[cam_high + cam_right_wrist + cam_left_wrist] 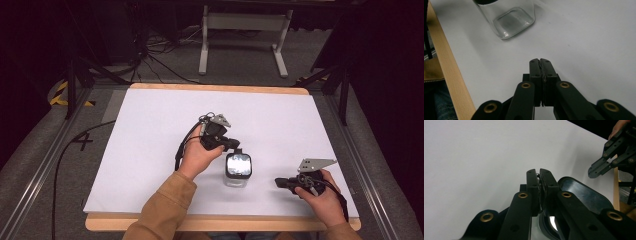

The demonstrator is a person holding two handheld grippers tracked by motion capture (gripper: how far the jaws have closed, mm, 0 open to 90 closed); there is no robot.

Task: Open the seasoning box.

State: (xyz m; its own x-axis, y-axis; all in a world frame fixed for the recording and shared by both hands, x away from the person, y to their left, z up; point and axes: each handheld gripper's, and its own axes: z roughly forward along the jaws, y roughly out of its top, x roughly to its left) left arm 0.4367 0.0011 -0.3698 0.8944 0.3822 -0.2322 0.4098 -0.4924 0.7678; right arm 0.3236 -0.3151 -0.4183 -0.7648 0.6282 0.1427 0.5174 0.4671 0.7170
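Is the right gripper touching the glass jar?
Apart. In the right gripper view, bare white table lies between the right gripper and the glass jar.

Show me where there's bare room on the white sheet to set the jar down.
Bare: the far half of the white sheet and its left side, beyond the left gripper. Crowded: the near middle, where the jar stands between that gripper and the right gripper.

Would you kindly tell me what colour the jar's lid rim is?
Black; the jar lid rim shows best in the left gripper view.

Jar (238, 170) on table (150, 130) center-front, left claw (235, 147) just behind/above it, right claw (280, 183) w/ gap to jar's right.
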